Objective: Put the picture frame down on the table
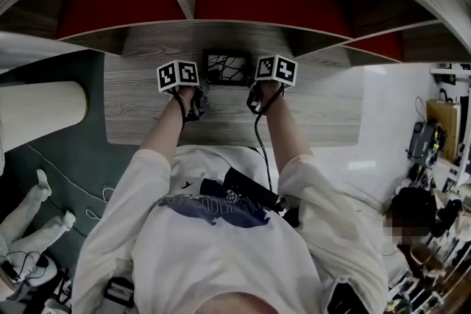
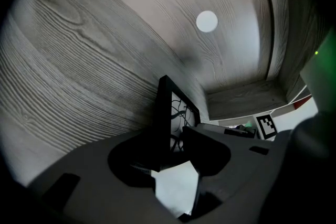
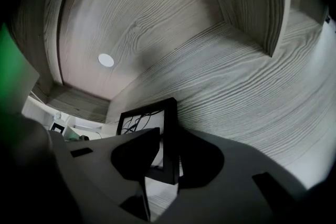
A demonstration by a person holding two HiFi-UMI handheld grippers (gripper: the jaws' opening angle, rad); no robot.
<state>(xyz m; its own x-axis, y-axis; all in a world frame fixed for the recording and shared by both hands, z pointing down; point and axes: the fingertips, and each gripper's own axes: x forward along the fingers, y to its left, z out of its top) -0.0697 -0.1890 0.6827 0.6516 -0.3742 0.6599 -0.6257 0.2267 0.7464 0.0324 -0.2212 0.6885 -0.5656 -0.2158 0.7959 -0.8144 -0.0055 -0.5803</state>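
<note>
Left tool (image 2: 170, 137), right tool (image 3: 169, 134) tilted downward, forearms stretched forward, jaws apart around picture frame (image 1: 227, 68) ends.

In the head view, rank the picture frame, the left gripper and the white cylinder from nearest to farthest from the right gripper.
1. The picture frame: between the jaws of the right gripper, just to its left.
2. The left gripper: at the frame's opposite side.
3. The white cylinder: far left, well beyond the left gripper.
</note>
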